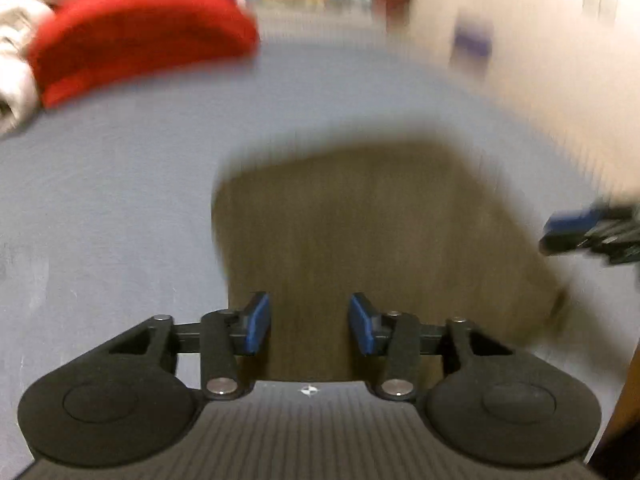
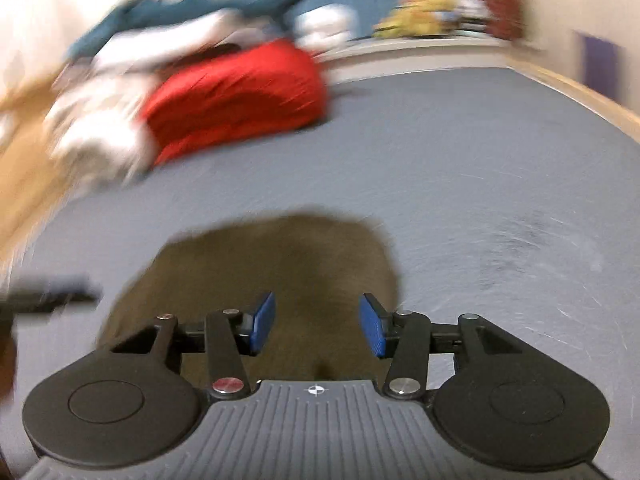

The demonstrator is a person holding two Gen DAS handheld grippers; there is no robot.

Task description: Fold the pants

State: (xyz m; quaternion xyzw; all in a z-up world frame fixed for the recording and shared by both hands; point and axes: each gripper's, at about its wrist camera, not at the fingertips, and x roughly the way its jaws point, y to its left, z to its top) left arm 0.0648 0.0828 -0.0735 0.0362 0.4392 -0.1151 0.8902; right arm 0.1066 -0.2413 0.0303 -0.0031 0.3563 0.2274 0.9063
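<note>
From my left wrist camera, my left claw (image 1: pixel 310 324) hangs spread and empty over the brown pants (image 1: pixel 380 248), which lie folded into a blurred, blocky shape on the grey-blue bench (image 1: pixel 120 220). A red garment (image 1: pixel 140 36) rests at 11 o'clock beside white laundry (image 1: pixel 14 64), and my right claw (image 1: pixel 592 232) shows at 3 o'clock, too smeared to read. From my right wrist camera, my right claw (image 2: pixel 318 326) is spread wide, gripping nothing, just above the pants (image 2: pixel 280 272) at centre. The red garment (image 2: pixel 240 96) sits at 11 o'clock against a heap of white and teal clothes (image 2: pixel 160 28); my left claw (image 2: pixel 48 292) blurs in at 9 o'clock.
</note>
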